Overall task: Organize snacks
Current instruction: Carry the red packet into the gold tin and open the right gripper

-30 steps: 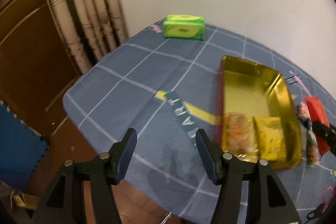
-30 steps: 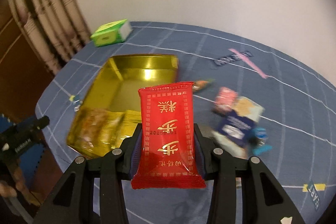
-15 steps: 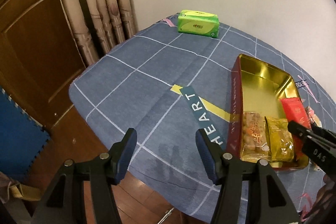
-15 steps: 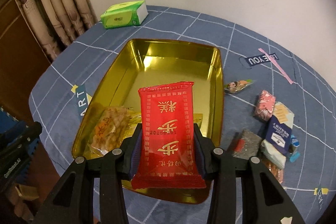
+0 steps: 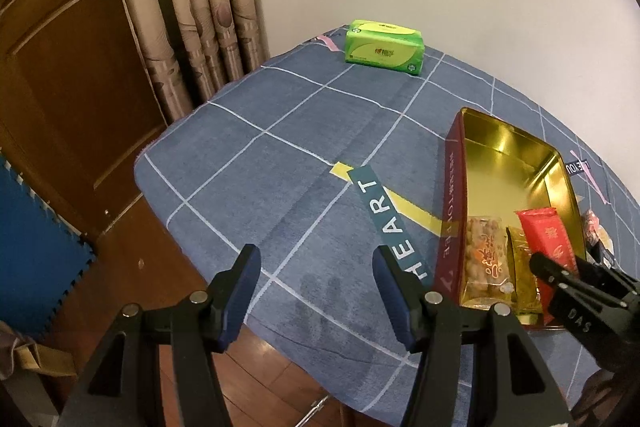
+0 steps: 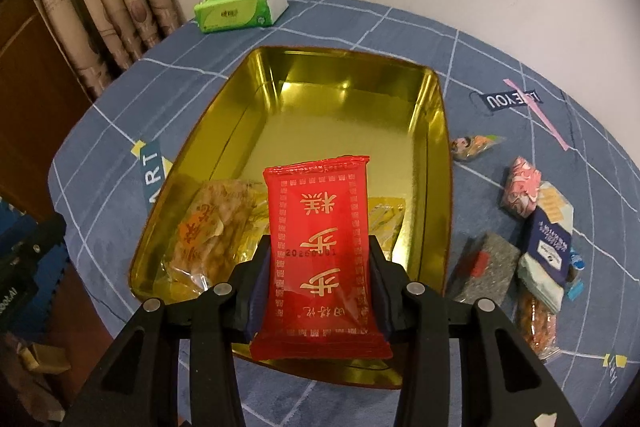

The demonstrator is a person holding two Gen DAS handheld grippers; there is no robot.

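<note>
My right gripper (image 6: pixel 320 267) is shut on a red snack packet (image 6: pixel 322 239) with gold characters, held over the near end of a gold tin tray (image 6: pixel 348 99). In the tray lie an orange nut-brittle packet (image 6: pixel 208 227) and a yellow packet (image 6: pixel 384 219). My left gripper (image 5: pixel 316 271) stands open and empty over the blue cloth near the table's edge, left of the tray (image 5: pixel 500 151). In the left wrist view the red packet (image 5: pixel 546 239) and the right gripper (image 5: pixel 560 279) show over the tray's near end.
A green tissue pack (image 6: pixel 240 7) sits at the table's far side by the curtain (image 5: pixel 192 7). Several loose snack packets (image 6: pixel 536 223) lie on the cloth right of the tray. The table edge drops to a wooden floor (image 5: pixel 152 219) beside a wooden door.
My right gripper carried the red packet leftward and down, from beside the tray to over its near end. The left gripper shifted only slightly.
</note>
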